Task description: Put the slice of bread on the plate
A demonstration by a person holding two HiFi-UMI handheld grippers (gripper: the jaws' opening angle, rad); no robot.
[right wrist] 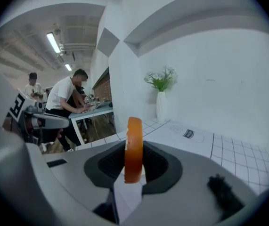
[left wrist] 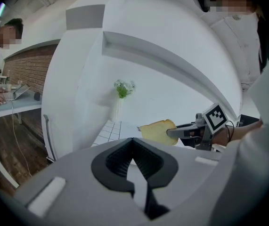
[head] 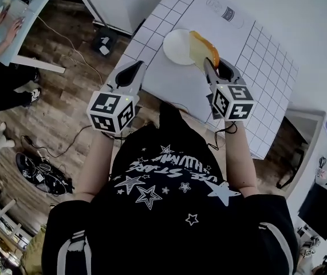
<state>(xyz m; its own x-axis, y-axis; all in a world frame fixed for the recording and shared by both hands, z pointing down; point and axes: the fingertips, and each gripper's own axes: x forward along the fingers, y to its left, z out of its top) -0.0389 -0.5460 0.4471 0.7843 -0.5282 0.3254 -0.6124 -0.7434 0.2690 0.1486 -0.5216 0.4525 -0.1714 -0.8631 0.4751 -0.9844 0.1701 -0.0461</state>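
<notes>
Clamping bread slice (head: 201, 48) near plate (head: 174, 47): right hand-held gripper (head: 209, 63); left hand-held gripper (head: 134, 69) closed, empty.

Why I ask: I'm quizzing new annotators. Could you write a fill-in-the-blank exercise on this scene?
1. The right gripper is shut on the slice of bread; the left gripper holds ____.
2. The plate on the table is ____ in colour.
3. The vase holds ____.
Missing words: nothing; white; flowers.
</notes>
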